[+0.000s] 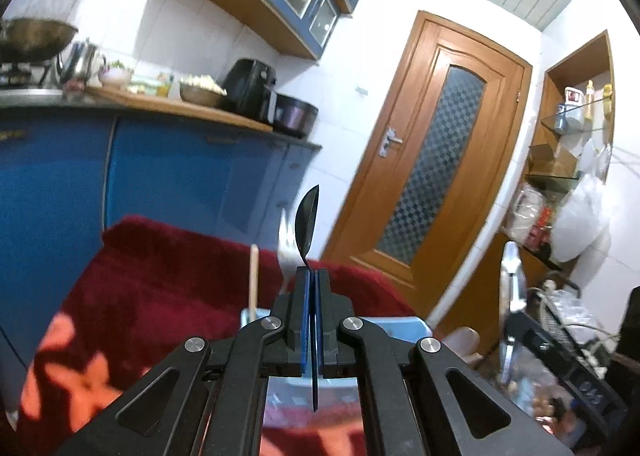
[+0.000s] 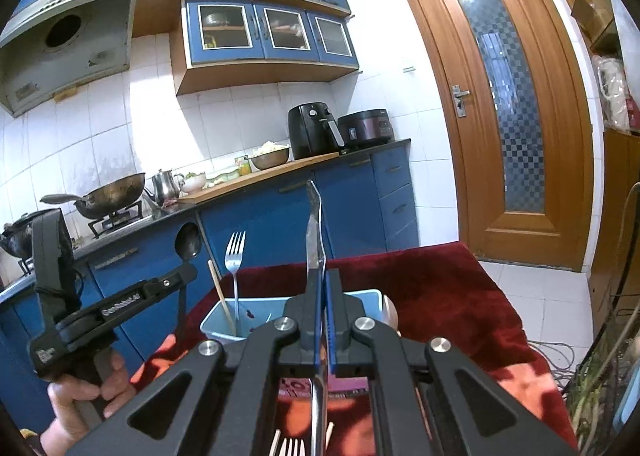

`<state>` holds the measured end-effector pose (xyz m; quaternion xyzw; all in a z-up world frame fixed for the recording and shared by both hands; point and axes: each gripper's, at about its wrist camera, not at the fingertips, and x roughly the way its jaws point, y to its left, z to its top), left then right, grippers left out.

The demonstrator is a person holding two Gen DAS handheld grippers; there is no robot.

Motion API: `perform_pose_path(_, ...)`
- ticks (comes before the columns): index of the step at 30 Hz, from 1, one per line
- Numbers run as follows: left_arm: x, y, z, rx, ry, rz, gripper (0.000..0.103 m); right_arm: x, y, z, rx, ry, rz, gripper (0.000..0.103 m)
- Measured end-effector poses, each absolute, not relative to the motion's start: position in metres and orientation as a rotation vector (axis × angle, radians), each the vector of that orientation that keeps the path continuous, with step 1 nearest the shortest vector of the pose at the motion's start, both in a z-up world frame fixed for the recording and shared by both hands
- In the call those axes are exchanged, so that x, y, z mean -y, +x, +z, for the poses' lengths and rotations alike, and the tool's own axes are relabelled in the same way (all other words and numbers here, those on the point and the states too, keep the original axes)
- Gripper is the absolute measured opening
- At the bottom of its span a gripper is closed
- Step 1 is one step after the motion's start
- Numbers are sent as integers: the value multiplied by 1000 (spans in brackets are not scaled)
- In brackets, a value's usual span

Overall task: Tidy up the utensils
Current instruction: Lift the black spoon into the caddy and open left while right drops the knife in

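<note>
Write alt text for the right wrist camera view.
The right gripper jaws clamp a metal table knife upright above a light blue plastic bin on a red cloth; the left gripper holds a dark metal spoon.

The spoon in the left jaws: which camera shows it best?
The right wrist view: it shows the spoon side-on, bowl up, with the left gripper shut on its handle. The left wrist view shows the spoon only edge-on, a thin dark sliver above the jaws.

Red floral-cloth table (image 2: 440,288) with a light-blue container (image 2: 218,322), a fork (image 2: 292,448) near its front edge
</note>
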<state>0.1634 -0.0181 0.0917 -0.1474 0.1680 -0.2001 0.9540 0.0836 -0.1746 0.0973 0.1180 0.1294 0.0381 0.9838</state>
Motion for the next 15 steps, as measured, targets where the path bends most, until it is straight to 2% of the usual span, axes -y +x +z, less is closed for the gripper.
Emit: perform_pose_path(15, 33, 189, 57, -275, -233, -323, 2, 182, 131, 103, -166, 232, 11, 4)
